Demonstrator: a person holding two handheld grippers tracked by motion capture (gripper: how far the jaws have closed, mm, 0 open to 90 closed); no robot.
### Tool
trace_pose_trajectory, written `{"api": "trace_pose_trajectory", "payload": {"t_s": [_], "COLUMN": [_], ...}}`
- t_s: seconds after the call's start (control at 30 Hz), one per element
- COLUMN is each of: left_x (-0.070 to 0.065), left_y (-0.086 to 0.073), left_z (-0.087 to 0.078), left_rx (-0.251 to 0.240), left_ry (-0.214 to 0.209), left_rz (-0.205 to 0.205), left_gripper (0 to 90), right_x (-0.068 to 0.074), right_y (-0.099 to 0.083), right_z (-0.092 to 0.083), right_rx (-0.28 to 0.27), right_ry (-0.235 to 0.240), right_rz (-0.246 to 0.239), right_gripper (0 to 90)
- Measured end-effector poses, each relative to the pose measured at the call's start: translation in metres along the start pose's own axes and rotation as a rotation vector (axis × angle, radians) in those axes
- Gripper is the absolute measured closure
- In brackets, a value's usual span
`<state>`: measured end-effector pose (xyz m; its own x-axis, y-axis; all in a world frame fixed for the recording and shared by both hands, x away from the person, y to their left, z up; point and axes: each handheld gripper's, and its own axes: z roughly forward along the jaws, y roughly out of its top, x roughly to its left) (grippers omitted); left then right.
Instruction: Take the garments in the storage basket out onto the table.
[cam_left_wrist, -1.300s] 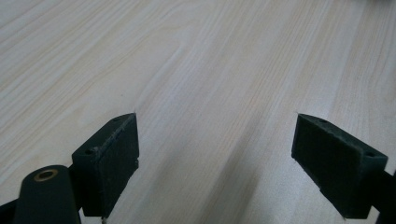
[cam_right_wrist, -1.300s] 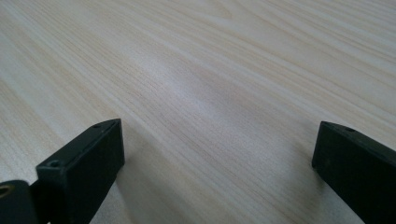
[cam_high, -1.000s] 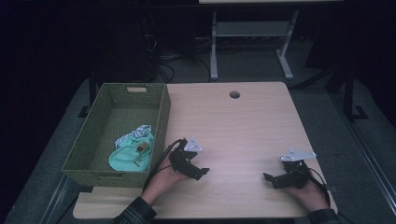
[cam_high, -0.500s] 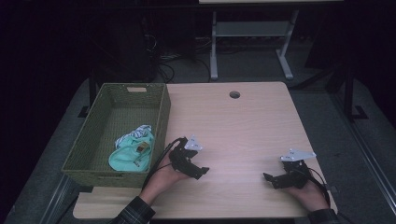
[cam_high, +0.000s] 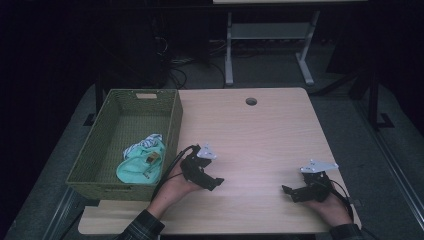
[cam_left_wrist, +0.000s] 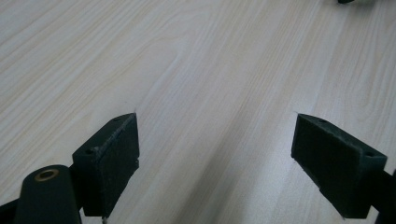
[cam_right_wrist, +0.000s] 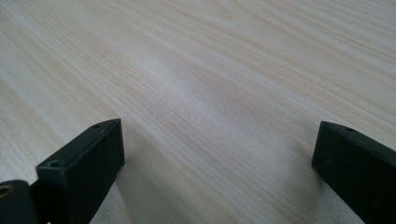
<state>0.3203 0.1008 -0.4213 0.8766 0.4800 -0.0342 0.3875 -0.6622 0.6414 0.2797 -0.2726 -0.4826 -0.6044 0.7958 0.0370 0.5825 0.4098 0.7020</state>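
My left gripper (cam_high: 214, 183) rests low on the pale wooden table (cam_high: 250, 135), just right of a green woven basket (cam_high: 172, 130). Its jaws stand wide apart in the left gripper view (cam_left_wrist: 215, 154), with bare wood between them. Near the table's front right corner sits my right gripper (cam_high: 290, 192), pointing left. The right gripper view (cam_right_wrist: 217, 163) shows it open too, holding nothing. Inside the basket lie a mint-green cloth (cam_high: 140, 169) and a striped white cloth (cam_high: 145, 144).
A round cable hole (cam_high: 251, 101) pierces the table near its far edge. Beyond the table stand a metal frame (cam_high: 265, 40) and loose cables on a dark floor. The other gripper's tip (cam_left_wrist: 348, 1) peeks in at the top right of the left gripper view.
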Motion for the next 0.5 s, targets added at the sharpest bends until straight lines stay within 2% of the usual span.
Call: {"api": "trace_pose_trajectory", "payload": {"t_s": [0.5], "left_x": [0.0022], "left_y": [0.0094], "left_z": [-0.0098], "left_rx": [-0.007], "left_ry": [-0.018], "left_rz": [0.008], "left_gripper": [14.5], "right_x": [0.0], "right_y": [0.0], "right_z": [0.0], "right_rx": [0.0], "right_ry": [0.0], "right_rz": [0.0], "right_gripper": [1.9]}}
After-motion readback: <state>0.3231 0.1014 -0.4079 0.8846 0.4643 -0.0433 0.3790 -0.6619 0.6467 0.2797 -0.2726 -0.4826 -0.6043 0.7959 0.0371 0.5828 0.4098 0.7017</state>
